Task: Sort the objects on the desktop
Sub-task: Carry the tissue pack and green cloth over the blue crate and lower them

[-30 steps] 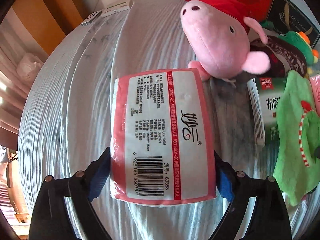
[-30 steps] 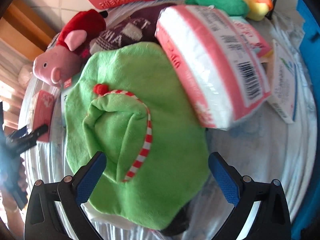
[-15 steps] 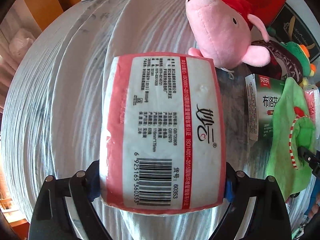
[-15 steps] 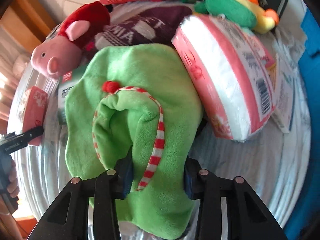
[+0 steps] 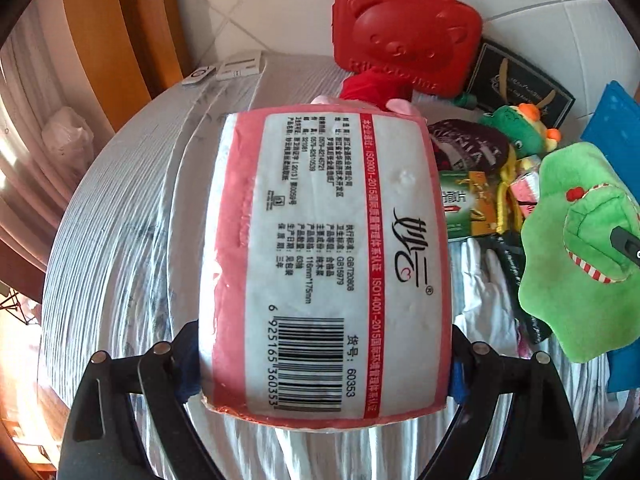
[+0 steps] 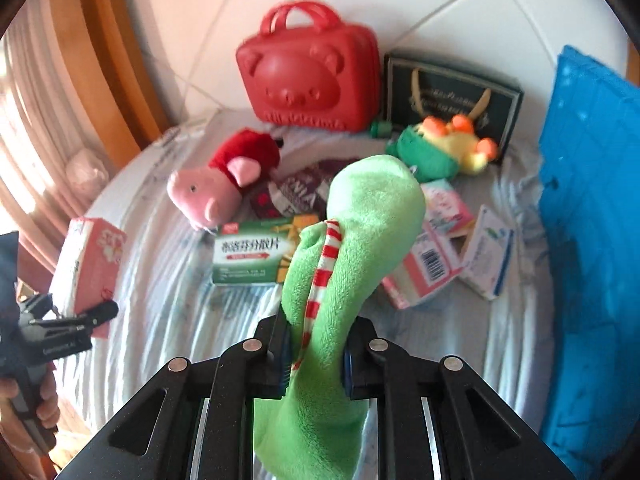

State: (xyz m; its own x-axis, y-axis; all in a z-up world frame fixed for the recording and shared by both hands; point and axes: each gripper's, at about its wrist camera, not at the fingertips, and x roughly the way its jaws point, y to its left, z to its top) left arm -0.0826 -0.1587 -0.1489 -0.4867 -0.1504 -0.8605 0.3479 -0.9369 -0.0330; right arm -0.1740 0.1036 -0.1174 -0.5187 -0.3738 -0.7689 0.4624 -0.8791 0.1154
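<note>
Two grippers, each loaded. Left wrist view: the left gripper, jaws spread wide, clamps the pink tissue pack above the table. Right wrist view: the right gripper has just closed, nearly shut, pinching the green plush cloth (red-striped trim), raised over the clutter.

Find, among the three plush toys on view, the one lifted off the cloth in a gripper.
The green plush with red-and-white striped trim, pinched in the right gripper. The pink pig plush and the green-and-yellow plush lie on the cloth.
</note>
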